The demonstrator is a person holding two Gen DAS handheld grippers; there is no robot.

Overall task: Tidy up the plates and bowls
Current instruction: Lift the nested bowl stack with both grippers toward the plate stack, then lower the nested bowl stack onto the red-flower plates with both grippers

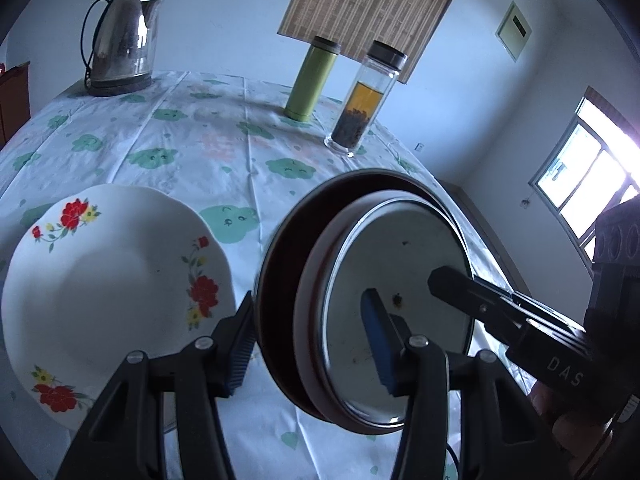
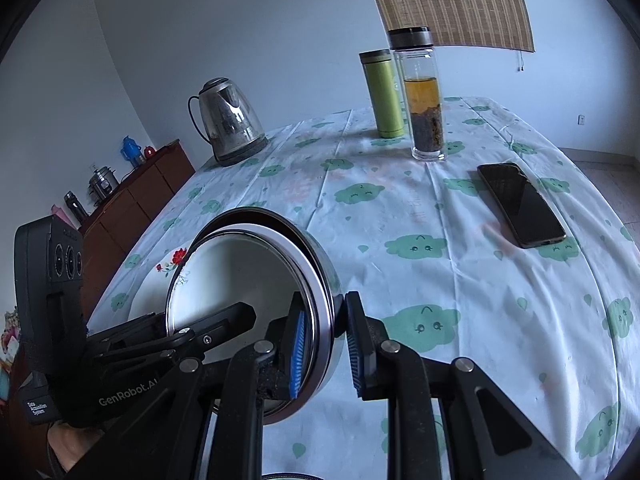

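Observation:
A nested stack of bowls (image 1: 280, 272), dark brown outside with a steel-rimmed bowl (image 1: 400, 252) inside, is tilted steeply on edge over the tablecloth. My left gripper (image 1: 308, 320) is shut on its near wall, with one pad outside the dark bowl and the blue pad inside the steel one. My right gripper (image 2: 324, 336) is shut on the opposite rim of the stack (image 2: 328, 280), one pad on each side of the wall. Its finger (image 1: 472, 292) reaches into the bowl from the right. A white plate with red flowers (image 1: 112, 292) lies left of the stack, partly hidden behind the bowls (image 2: 172, 260).
At the table's far side stand a steel kettle (image 1: 120, 44), a green flask (image 1: 310, 80) and a glass tea bottle (image 1: 364, 100). A dark phone (image 2: 520, 208) lies to the right on the cloud-print tablecloth (image 2: 440, 280). A wooden cabinet (image 2: 132, 208) stands beyond the left edge.

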